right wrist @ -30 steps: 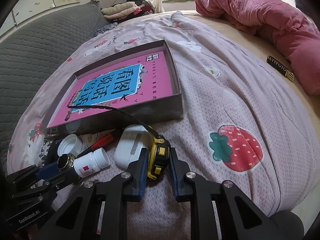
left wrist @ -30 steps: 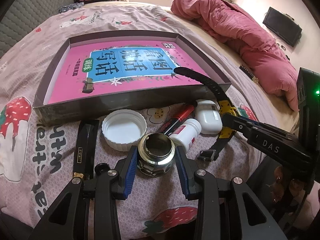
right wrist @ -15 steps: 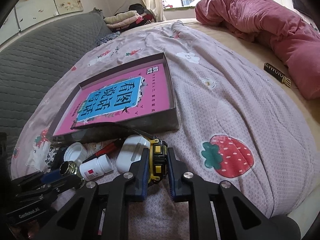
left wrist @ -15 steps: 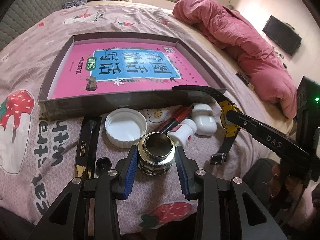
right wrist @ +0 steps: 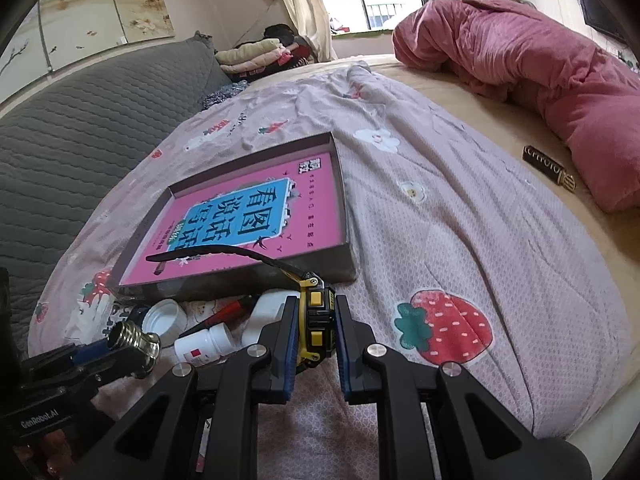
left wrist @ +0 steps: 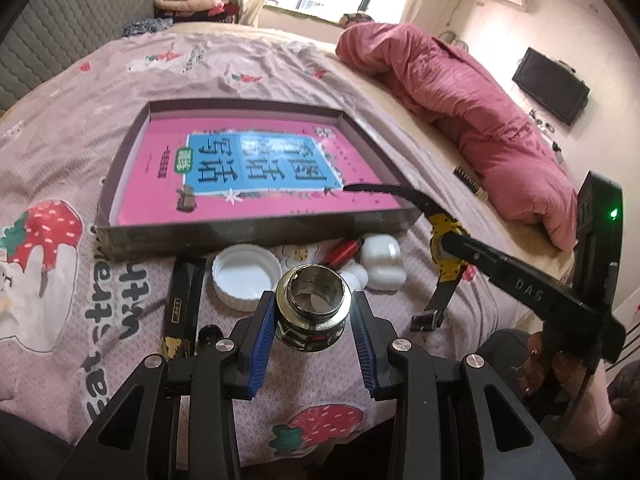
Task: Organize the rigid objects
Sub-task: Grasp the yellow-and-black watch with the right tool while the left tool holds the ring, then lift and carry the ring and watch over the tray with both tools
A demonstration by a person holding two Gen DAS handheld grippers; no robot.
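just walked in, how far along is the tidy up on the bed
Done: only the pink book lies in the box. In hand: left gripper clamps the metal jar, right gripper clamps the yellow watch. Left on the bedspread: white cap, pill bottle, red pen, white case.

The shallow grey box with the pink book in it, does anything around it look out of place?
Yes. The black strap of the yellow wristwatch hangs over the shallow grey box's front wall onto the pink book, while the right gripper grips the watch.
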